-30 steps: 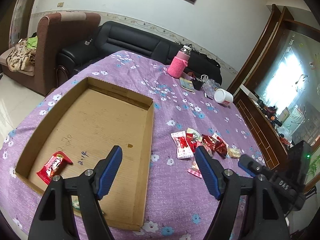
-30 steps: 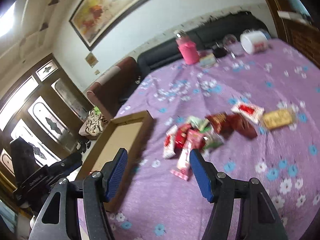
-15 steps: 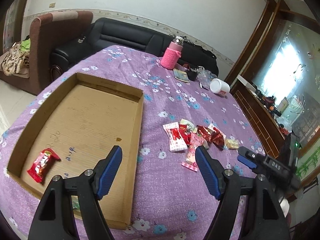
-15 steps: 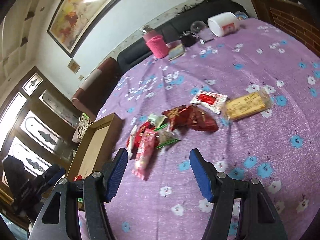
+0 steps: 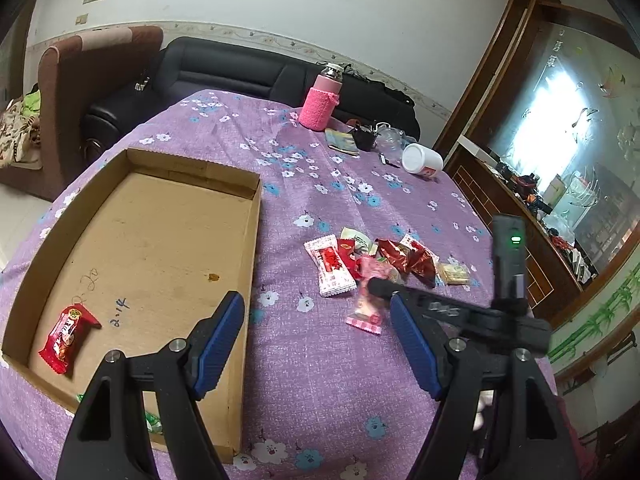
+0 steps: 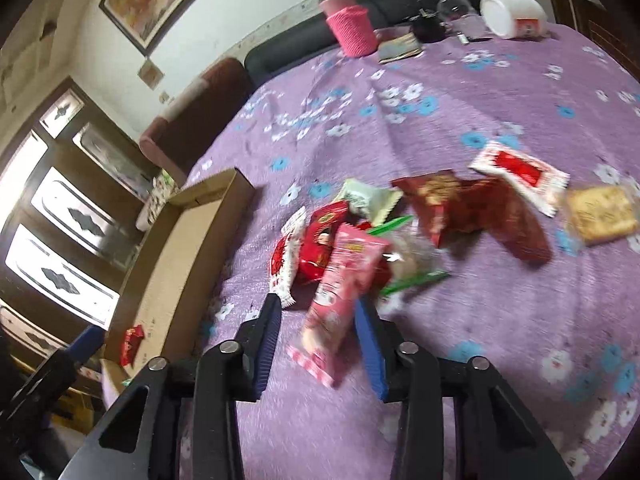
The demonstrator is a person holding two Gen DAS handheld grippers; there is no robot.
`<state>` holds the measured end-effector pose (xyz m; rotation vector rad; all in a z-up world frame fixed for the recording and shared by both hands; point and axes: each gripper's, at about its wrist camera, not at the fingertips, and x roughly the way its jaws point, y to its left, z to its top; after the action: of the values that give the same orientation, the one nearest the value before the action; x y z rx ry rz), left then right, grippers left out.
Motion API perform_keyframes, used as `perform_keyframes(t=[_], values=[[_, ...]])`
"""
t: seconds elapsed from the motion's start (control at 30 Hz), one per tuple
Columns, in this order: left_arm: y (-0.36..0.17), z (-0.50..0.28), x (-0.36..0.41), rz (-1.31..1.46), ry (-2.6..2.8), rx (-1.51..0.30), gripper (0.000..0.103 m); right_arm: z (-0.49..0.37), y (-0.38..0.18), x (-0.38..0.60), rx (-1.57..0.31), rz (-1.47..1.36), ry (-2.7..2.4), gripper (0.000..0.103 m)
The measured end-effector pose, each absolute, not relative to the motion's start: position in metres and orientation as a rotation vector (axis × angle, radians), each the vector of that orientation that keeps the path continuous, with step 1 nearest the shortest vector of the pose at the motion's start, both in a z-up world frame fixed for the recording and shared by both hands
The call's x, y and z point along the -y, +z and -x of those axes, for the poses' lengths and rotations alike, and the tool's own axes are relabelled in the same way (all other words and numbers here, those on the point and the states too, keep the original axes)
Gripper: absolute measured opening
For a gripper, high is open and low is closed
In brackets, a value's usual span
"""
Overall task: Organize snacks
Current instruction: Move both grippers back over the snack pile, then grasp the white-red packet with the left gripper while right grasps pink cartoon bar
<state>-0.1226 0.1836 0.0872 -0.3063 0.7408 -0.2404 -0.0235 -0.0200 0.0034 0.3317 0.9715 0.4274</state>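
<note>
A pile of wrapped snacks (image 5: 372,264) lies on the purple flowered tablecloth (image 5: 320,380), right of a shallow cardboard tray (image 5: 256,216). The tray holds one red snack (image 5: 68,338). My left gripper (image 5: 316,340) is open and empty, low over the tray's right wall. My right gripper (image 6: 320,344) is open, its blue fingers on either side of a pink snack packet (image 6: 340,292) at the near edge of the pile; whether they touch it is blurred. The same packet shows in the left wrist view (image 5: 368,300), with the right gripper over it.
At the far end of the table stand a pink-sleeved bottle (image 5: 322,102), a white jar on its side (image 5: 422,158), a small book (image 5: 342,142) and a dark cup. A black sofa and a brown armchair are behind. A wooden cabinet is to the right.
My right gripper has moved forward and down to the pile until its fingers straddle the pink packet, and the fingers stand closer together. My left gripper has drifted slightly back and stayed open.
</note>
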Motion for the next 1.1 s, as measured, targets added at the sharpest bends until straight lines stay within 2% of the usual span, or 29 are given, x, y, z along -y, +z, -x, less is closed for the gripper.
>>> perform_keyframes(t=[0.03, 0.23, 0.37, 0.63, 0.8, 0.93, 0.97, 1.0, 1.07, 1.1], values=[[0.088, 0.120, -0.182, 0.308, -0.248, -0.746, 0.075, 0.021, 0.000, 0.017, -0.982, -0.323, 0.418, 0.018], [0.079, 0.093, -0.160, 0.284, -0.278, -0.820, 0.075, 0.030, 0.000, 0.022, -0.959, -0.293, 0.389, 0.004], [0.063, 0.060, -0.139, 0.276, -0.289, -0.890, 0.075, 0.035, -0.008, 0.036, -0.972, -0.278, 0.359, 0.004], [0.036, 0.001, -0.122, 0.296, -0.247, -0.967, 0.073, 0.034, -0.016, 0.065, -0.948, -0.462, 0.456, 0.005], [0.019, -0.018, -0.114, 0.253, -0.225, -1.024, 0.051, 0.032, -0.018, 0.074, -0.947, -0.524, 0.465, 0.005], [0.008, -0.021, -0.113, 0.231, -0.216, -1.009, 0.046, 0.033, -0.016, 0.079, -0.934, -0.544, 0.463, 0.005], [0.008, -0.021, -0.112, 0.215, -0.214, -0.997, 0.042, 0.033, -0.016, 0.079, -0.935, -0.542, 0.464, 0.005], [0.007, -0.021, -0.110, 0.197, -0.207, -0.992, 0.031, 0.033, -0.016, 0.078, -0.937, -0.537, 0.465, 0.005], [0.006, -0.020, -0.110, 0.204, -0.230, -0.989, 0.023, 0.033, -0.017, 0.077, -0.940, -0.530, 0.463, 0.005], [0.007, -0.018, -0.111, 0.213, -0.233, -0.989, 0.023, 0.034, -0.017, 0.077, -0.941, -0.530, 0.463, 0.005]])
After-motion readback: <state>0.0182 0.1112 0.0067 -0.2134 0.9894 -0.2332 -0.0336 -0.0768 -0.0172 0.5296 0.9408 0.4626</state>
